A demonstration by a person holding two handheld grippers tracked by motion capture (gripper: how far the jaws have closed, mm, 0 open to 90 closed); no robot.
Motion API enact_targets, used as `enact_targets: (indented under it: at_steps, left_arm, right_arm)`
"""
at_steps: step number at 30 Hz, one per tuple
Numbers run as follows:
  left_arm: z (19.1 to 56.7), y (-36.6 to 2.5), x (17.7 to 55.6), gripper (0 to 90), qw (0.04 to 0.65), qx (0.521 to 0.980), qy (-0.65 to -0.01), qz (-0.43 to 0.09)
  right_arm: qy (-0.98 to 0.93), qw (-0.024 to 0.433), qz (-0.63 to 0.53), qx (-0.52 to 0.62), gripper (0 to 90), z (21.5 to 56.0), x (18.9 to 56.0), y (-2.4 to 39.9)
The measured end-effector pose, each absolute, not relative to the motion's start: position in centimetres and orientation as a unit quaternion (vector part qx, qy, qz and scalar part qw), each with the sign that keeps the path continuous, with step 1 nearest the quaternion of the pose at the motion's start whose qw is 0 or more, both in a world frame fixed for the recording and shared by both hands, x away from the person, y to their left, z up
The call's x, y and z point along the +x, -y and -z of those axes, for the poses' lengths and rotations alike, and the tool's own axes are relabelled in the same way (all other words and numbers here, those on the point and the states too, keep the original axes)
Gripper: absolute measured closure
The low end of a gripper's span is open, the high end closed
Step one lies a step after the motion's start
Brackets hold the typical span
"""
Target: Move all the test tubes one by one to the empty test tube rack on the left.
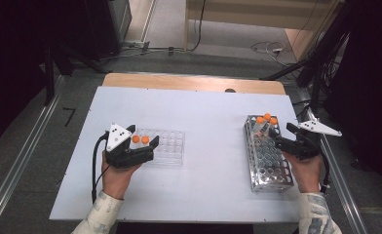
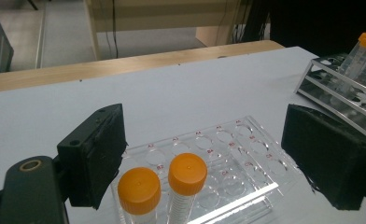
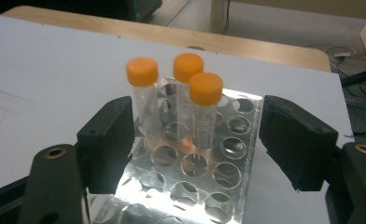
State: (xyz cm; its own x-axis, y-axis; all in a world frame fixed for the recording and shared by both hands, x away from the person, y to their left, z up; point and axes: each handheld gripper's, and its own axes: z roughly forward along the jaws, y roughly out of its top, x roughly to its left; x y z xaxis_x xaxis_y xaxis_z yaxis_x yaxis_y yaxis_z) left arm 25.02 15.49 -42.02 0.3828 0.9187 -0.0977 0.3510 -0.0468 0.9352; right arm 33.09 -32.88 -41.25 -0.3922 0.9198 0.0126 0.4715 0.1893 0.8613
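Note:
Two orange-capped tubes stand at the near-left end of a clear plastic rack on the white table. My left gripper is open, its jaws wide on either side of that end of the rack and touching neither tube. In the high view the left gripper sits at the clear rack's left end. Three orange-capped tubes stand at the far end of a metal rack. My right gripper is open just short of them, nothing between its pads. The right gripper hovers at the metal rack's right side.
The white table has a wooden edge at the far side. The metal rack with a tube shows at the right of the left gripper view. Cables and dark stands lie on the floor beyond the table.

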Motion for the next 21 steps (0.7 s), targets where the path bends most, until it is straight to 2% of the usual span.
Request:
enact_targets:
  at_steps: [10, 21]
  left_arm:
    - [42.1, -15.3, 25.0, 14.5, 0.498, 0.667, -0.477, -0.283]
    - [42.2, -15.2, 25.0, 14.8, 0.498, 0.667, -0.478, -0.281]
  right_arm:
    - [-0.743, 0.250, -0.415, 0.462, 31.7, 43.4, 35.5, 33.5]
    - [-0.749, 0.246, -0.424, 0.445, 54.2, 44.1, 36.5, 33.6]
